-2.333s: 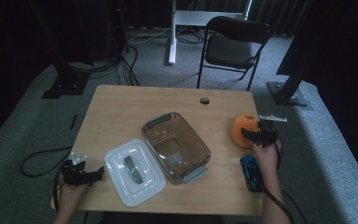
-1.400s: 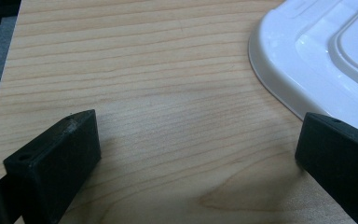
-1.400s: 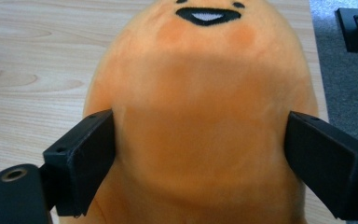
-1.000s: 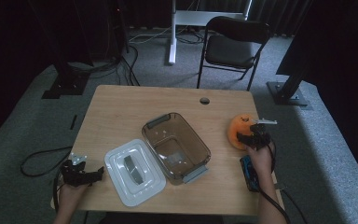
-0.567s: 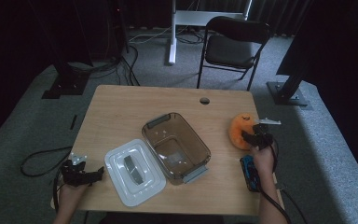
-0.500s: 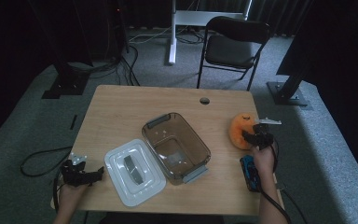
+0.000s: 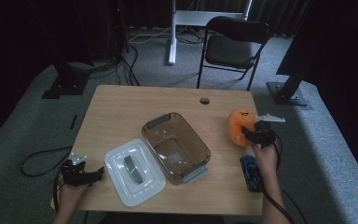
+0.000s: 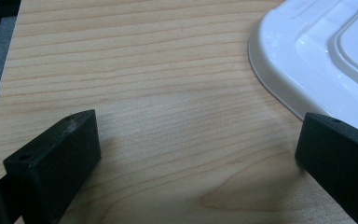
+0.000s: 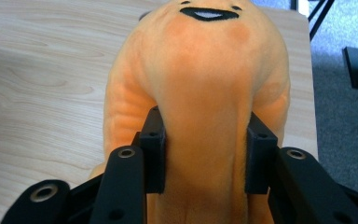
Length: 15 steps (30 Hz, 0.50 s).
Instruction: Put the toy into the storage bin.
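An orange plush toy (image 7: 239, 126) with a stitched face sits near the table's right edge. My right gripper (image 7: 251, 135) is shut on it; its jaws have just been closing, and in the right gripper view both pads press into the orange plush toy (image 9: 205, 93), pinching a fold of it. A clear brown container (image 7: 176, 145) stands open at the table's middle, its white lid (image 7: 134, 170) lying beside it on the left. My left gripper (image 7: 89, 175) rests at the front left corner, jaws wide, with bare wood between them and the white lid (image 8: 326, 60) just beyond the right jaw.
A blue toy car (image 7: 251, 172) lies on the table (image 7: 121, 112) by the right forearm. A cable hole (image 7: 204, 100) sits near the table's far edge. A black folding chair (image 7: 230, 46) stands behind the table, and cables trail on the grey floor.
The right gripper's jaws closed on the plush toy and lifted it a little. The left gripper kept still.
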### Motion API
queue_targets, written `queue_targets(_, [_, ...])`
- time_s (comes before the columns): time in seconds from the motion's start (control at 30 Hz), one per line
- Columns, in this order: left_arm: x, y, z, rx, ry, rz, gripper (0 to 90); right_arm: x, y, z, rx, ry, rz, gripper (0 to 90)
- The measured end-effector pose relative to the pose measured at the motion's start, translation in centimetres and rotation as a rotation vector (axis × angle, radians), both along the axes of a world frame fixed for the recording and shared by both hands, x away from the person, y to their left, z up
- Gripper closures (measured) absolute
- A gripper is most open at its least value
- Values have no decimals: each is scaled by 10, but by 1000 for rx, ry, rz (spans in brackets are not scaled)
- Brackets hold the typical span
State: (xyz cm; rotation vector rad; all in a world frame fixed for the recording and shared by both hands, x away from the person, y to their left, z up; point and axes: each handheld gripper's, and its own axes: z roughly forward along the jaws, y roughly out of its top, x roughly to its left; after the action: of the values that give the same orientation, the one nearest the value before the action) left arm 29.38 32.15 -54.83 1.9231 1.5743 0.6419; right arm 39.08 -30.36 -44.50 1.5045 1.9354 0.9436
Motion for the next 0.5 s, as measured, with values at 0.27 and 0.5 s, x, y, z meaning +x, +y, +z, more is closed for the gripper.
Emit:
queue_targets(0.27, [0,0,0,0,0,0,3,-8,6,13,3,-33,25,601])
queue_targets(0.5, [0,0,0,0,0,0,3,-12,14,23,0,-49,62,601])
